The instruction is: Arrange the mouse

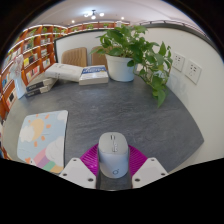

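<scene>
A light grey computer mouse [112, 153] sits between my fingers, its nose pointing away from me over the grey table [120, 110]. My gripper [113, 172] is shut on it: the magenta pads [92, 160] press against both of its sides. The white fingertips [80, 172] show to either side of the mouse's rear end. A pastel, colourful mouse mat [42, 140] lies on the table to the left of the fingers, apart from the mouse.
A potted green plant [128, 52] in a white pot stands at the far side of the table. Books [92, 73] lie left of it. Bookshelves [25, 60] line the left wall. Wall sockets [190, 68] sit on the right wall.
</scene>
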### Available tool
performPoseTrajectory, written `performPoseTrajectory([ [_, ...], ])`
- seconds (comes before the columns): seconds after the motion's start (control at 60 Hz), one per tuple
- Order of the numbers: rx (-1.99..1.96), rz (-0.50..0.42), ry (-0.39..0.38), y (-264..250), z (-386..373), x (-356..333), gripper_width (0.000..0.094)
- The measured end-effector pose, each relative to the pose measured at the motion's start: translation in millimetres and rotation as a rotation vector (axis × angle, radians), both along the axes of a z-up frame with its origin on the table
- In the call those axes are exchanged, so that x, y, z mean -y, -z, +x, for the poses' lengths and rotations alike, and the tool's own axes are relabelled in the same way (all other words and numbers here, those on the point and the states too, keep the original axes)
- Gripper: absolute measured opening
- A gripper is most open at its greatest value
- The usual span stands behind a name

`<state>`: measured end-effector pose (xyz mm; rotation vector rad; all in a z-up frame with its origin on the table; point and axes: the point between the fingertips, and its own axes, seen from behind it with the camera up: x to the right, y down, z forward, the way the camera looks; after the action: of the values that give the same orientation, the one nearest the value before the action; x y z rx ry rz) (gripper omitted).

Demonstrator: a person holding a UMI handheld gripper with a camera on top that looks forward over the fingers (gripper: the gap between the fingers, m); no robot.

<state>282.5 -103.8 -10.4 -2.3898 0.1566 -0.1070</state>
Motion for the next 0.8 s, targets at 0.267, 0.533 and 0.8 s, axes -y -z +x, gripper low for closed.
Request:
performPoseTrajectory([
  [0.267, 0.017, 0.094, 0.081, -96, -3, -16, 0.0355],
  [0.533, 0.115, 0.407, 0.058, -306, -56, -60, 0.0355],
  [0.8, 0.056, 0.397, -0.102, -274, -191, -93, 0.0353],
])
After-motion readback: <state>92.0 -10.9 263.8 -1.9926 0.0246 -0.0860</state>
